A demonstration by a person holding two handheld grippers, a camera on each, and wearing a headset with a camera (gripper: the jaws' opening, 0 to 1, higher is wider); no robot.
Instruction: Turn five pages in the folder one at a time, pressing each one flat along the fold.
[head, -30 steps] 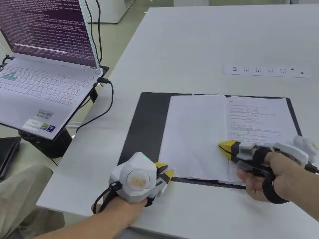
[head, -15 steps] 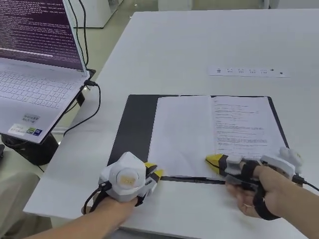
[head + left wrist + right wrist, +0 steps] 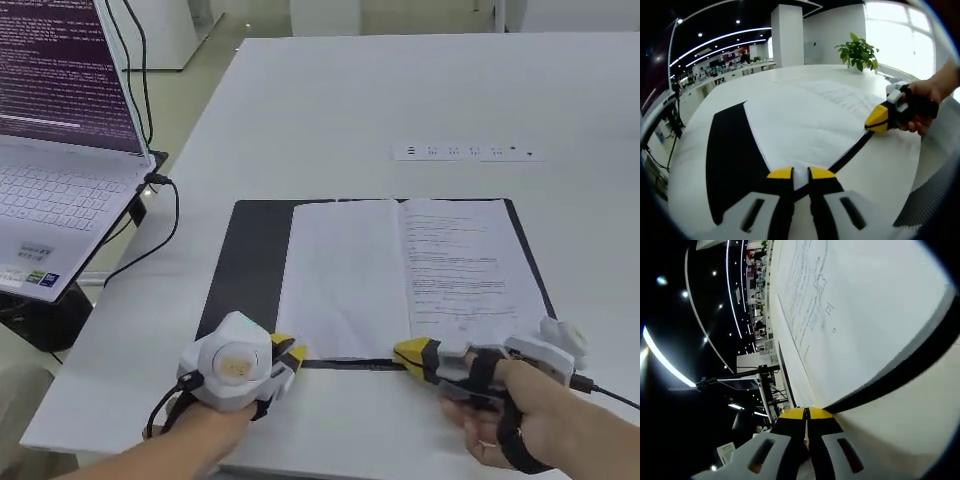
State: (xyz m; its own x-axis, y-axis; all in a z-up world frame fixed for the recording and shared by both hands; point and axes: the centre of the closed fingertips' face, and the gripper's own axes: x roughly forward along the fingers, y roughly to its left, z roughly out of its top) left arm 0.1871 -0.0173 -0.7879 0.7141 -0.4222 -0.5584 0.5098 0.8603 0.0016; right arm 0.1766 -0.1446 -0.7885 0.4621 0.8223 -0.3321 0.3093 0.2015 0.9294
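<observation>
Folder [image 3: 250, 260] lay open on the white table [image 3: 400, 90], its near edge at both grippers: the left gripper [image 3: 288, 348], jaws a sliver apart, by the blank page's [image 3: 340, 280] corner; the right gripper [image 3: 410, 353], jaws together, at the fold's [image 3: 402, 270] near end. Pressing well likely meant sliding that closed tip steadily away along the fold, beside the printed page [image 3: 470, 270].

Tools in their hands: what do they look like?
The left tool is white and faceted, with an orange disc, yellow tips and a black cable. The right tool is white with black bands, a yellow tip, a black strap and cable.
</observation>
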